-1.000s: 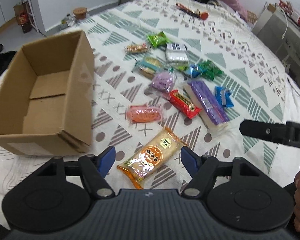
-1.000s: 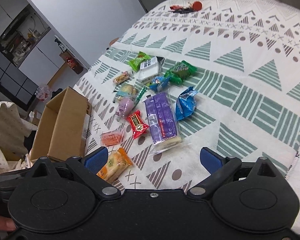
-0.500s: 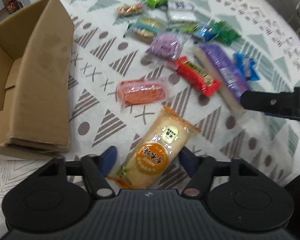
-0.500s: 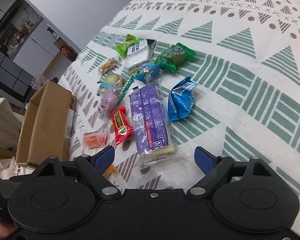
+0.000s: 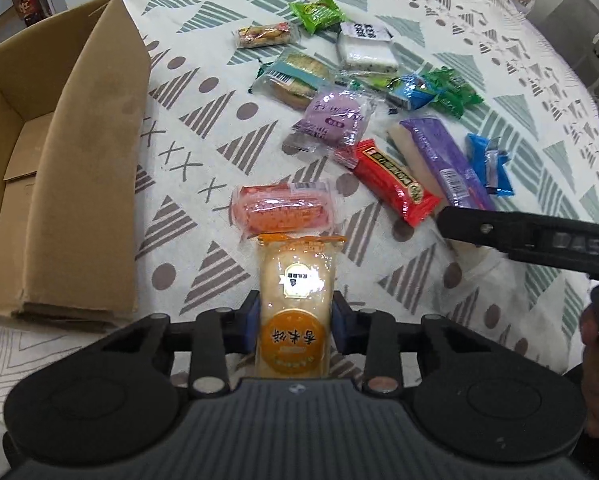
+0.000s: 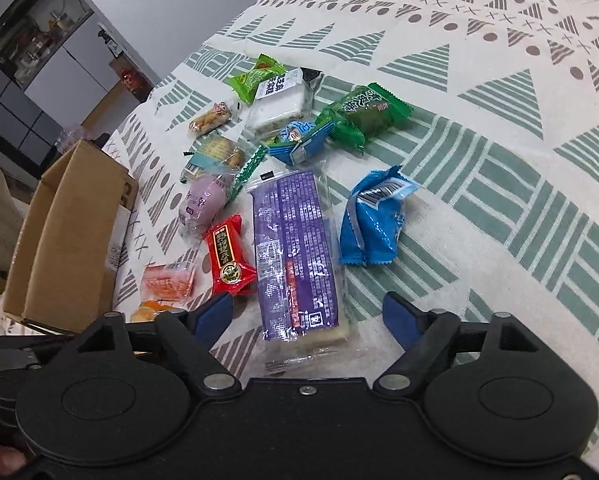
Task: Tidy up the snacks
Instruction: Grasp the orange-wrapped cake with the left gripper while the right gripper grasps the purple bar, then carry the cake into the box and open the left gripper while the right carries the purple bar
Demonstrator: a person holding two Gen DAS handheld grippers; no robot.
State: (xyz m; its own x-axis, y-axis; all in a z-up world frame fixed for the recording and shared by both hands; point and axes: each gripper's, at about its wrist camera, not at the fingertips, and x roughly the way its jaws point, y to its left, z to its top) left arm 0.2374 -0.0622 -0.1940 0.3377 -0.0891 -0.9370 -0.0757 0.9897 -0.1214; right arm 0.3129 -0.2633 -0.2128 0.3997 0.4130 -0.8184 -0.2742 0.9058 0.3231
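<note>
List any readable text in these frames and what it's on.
"DAS": side of the right gripper, seen in the left wrist view.
"香米饼": orange packet clamped in the left gripper, seen upside down.
"溜溜梅", probably: green packet.
Too small or blurred to read: the Chinese print on the red bar, the purple pack and the white packet, and the barcode on the blue packet.

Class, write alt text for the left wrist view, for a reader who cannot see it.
The left gripper is shut on an orange-labelled rice cracker packet on a patterned cloth. An open cardboard box stands to its left, and other wrapped snacks lie scattered beyond, nearest a pink packet. The right gripper reaches in from the right.
</note>
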